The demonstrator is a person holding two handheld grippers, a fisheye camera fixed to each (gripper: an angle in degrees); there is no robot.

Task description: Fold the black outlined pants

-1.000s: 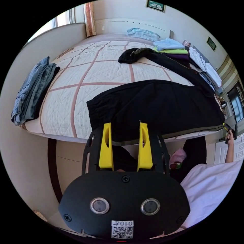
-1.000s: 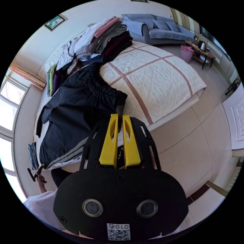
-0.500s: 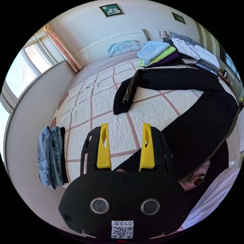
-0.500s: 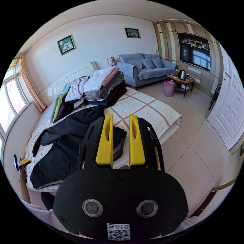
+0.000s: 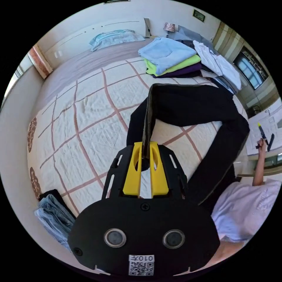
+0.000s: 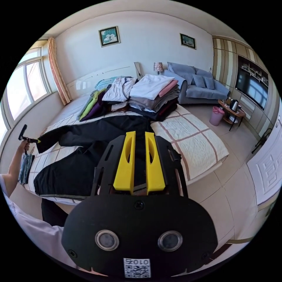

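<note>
The black pants [image 5: 191, 105] with a grey side stripe lie spread across the quilted bed [image 5: 88, 117]. My left gripper [image 5: 145, 144] is shut on the hem of one leg, and the stripe runs up from between its jaws. In the right gripper view the left gripper [image 6: 36, 141] holds that leg end at the far left, off the quilt. My right gripper [image 6: 140, 133] hovers over the pants [image 6: 88, 135] near the waist, jaws a narrow gap apart with black cloth behind them. Whether they pinch it is unclear. The right gripper [image 5: 260, 126] also shows beside the waist end.
A stack of folded clothes [image 6: 147, 94] fills the far side of the bed, and folded jeans [image 5: 53, 211] lie at its near corner. A sofa [image 6: 202, 88], a pink bin [image 6: 216, 114], a small table [image 6: 232, 111] and a door [image 6: 267, 170] stand to the right.
My left gripper went from open near the waistband to shut on the leg hem. My right gripper let go of the waist corner, opened, then narrowed again. Both cameras swung.
</note>
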